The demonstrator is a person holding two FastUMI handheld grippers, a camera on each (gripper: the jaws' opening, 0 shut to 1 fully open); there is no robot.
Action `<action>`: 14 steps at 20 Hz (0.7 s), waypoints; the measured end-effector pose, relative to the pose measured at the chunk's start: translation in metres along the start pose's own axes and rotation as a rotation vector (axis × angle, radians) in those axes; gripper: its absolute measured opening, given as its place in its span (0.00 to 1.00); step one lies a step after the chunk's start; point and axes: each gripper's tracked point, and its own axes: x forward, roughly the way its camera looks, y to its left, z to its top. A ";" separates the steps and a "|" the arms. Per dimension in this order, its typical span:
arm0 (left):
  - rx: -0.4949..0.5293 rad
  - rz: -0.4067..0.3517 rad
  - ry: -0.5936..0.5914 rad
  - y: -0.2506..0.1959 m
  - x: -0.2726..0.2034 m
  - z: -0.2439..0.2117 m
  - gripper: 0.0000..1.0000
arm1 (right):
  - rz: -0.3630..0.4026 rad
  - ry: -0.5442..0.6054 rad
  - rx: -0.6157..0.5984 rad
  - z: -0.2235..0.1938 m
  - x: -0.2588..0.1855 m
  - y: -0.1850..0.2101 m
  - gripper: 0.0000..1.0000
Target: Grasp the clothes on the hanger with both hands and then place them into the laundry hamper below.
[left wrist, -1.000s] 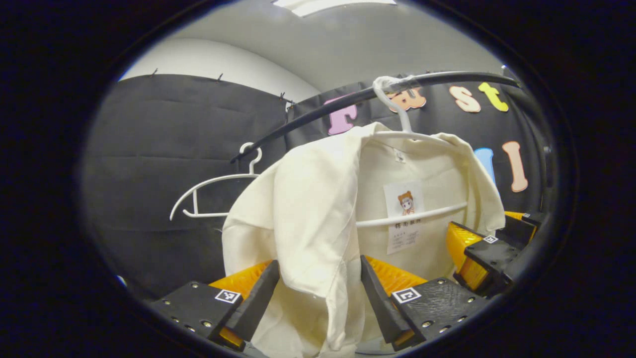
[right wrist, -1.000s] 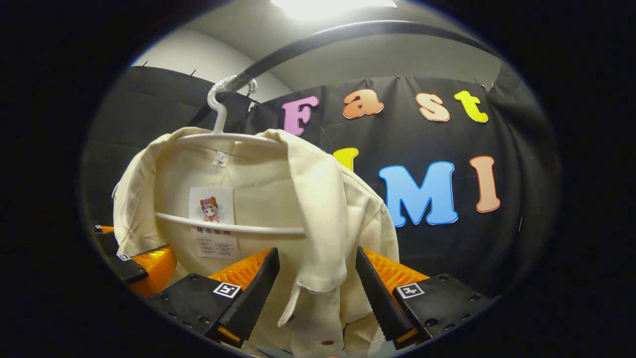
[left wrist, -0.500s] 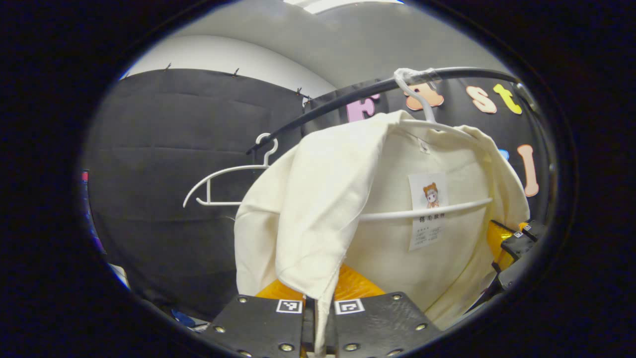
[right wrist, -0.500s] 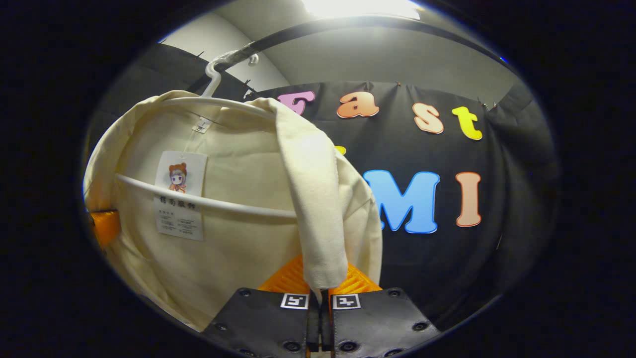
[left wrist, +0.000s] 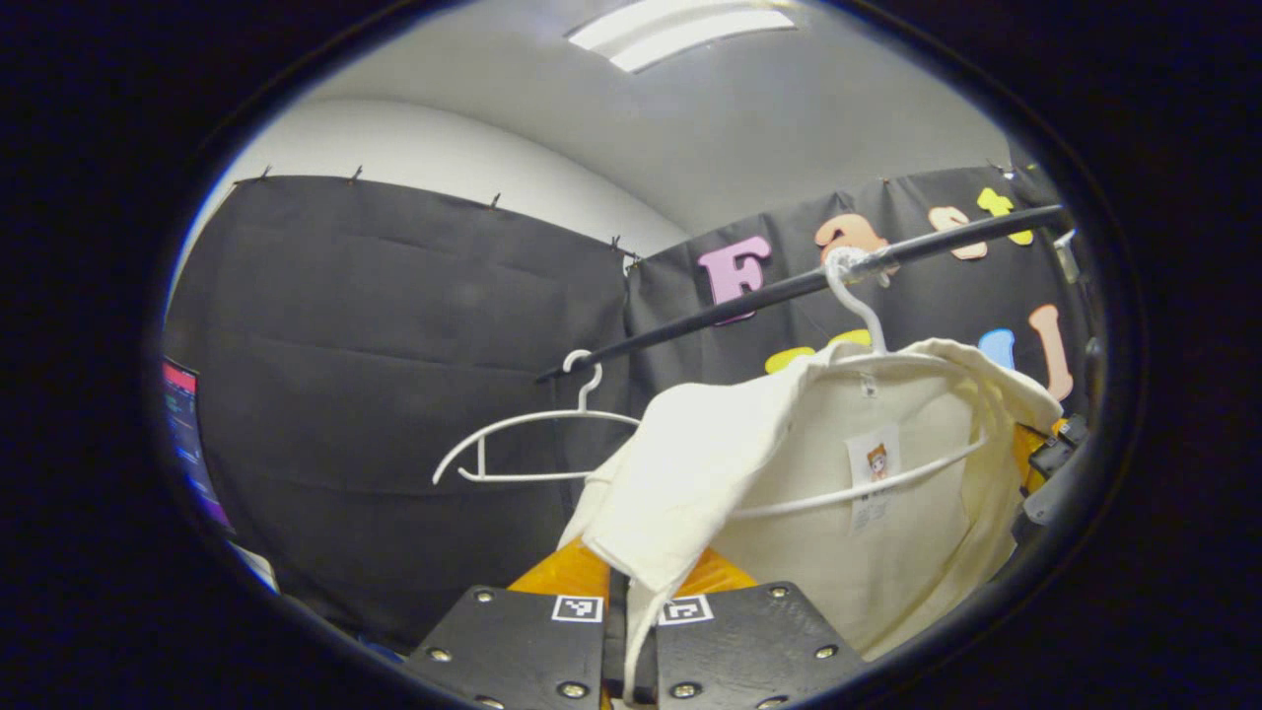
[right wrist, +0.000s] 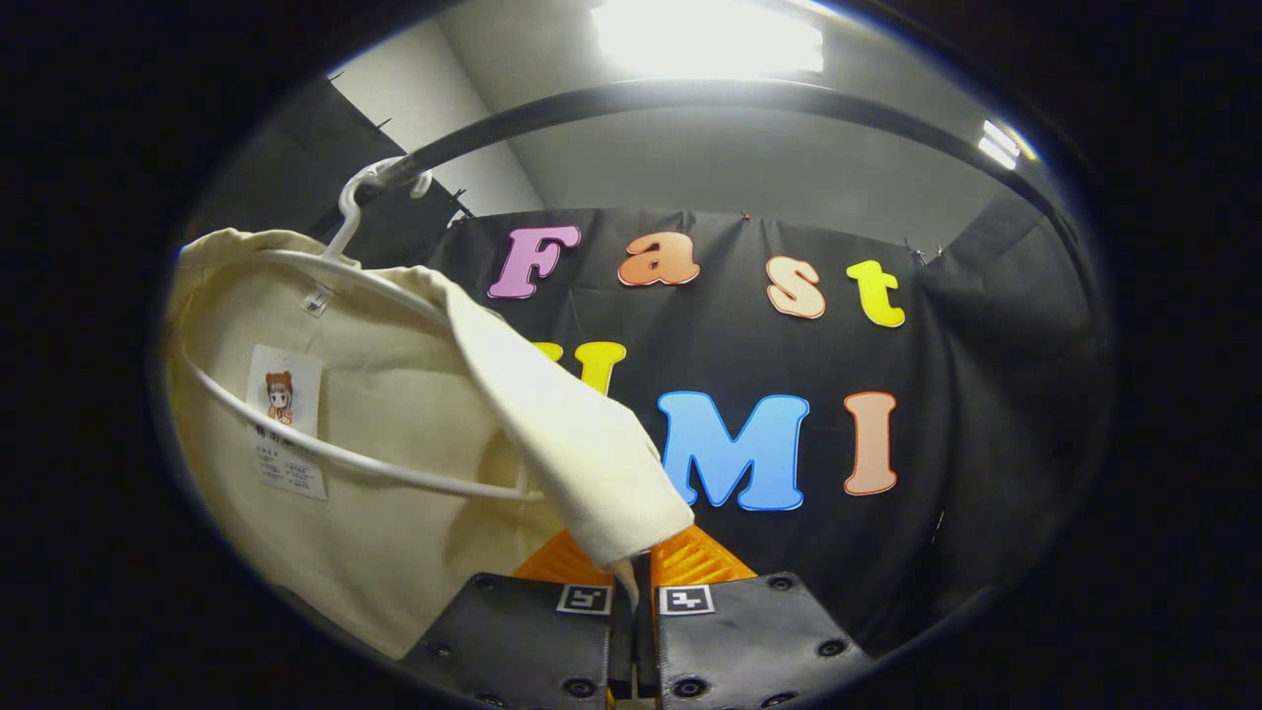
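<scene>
A cream shirt hangs on a white hanger hooked over a black rail. My left gripper is shut on the shirt's front edge, which is drawn out toward the camera and stretched. In the right gripper view the same shirt sits at the left on its hanger. My right gripper is shut on the other front edge, pulled out to the right. A paper tag dangles inside the shirt. At the right rim of the left gripper view part of the other gripper pokes out behind the shirt.
A second white hanger, bare, hangs on the rail to the left of the shirt. The black rail arches overhead in the right gripper view. A lit screen glows at the far left.
Both grippers closed on the shirt's two front edges, then drew back from the hanger. The fabric now stretches outward from the hanger on each side, and the shirt looks smaller and farther.
</scene>
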 end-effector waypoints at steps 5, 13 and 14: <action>0.007 0.036 -0.062 0.027 0.006 0.037 0.05 | -0.034 -0.030 0.028 0.021 0.014 -0.019 0.03; 0.030 0.001 -0.098 0.046 0.050 0.066 0.05 | 0.010 -0.027 0.063 0.032 0.046 -0.012 0.06; 0.036 -0.019 -0.093 0.045 0.058 0.066 0.05 | 0.010 -0.031 0.067 0.033 0.050 -0.014 0.06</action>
